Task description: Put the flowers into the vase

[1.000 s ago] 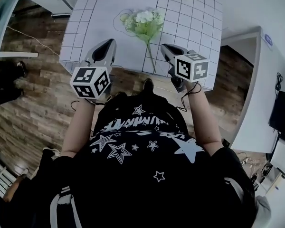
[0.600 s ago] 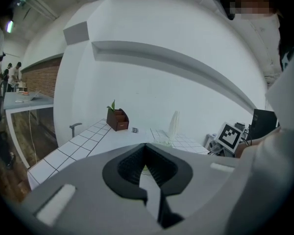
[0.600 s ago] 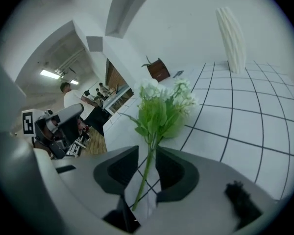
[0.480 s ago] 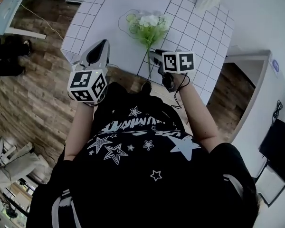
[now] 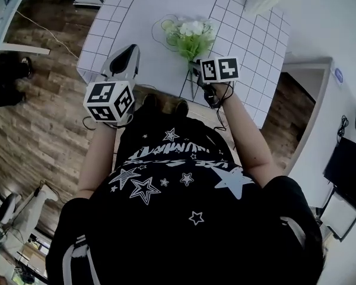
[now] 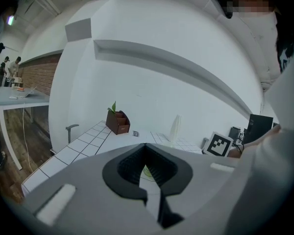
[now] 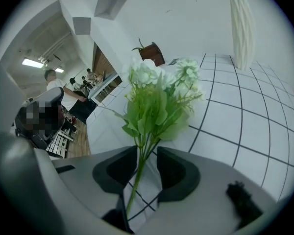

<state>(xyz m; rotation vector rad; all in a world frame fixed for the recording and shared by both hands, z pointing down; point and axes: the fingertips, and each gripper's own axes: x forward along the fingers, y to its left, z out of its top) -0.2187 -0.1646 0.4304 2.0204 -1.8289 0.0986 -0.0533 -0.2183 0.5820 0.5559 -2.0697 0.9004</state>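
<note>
Flowers (image 7: 157, 97), likely light and floppy, lie on the gridded table (image 7: 245, 111) with their thin stem, the best place to pinch gently, loose between the just-opened jaws of the right gripper (image 7: 147, 168); the left gripper (image 6: 146, 166) is clenched empty.

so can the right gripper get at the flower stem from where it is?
Probably yes: the right gripper fingers have just been opening, and the flower stem already stands between them, unpressed; nothing blocks it.

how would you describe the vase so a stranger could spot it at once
Start at the white gridded table. Near its far right edge stands the vase, apart from the flowers. It is the only tall, white, ribbed column; the brown box is squat and dark.
</note>
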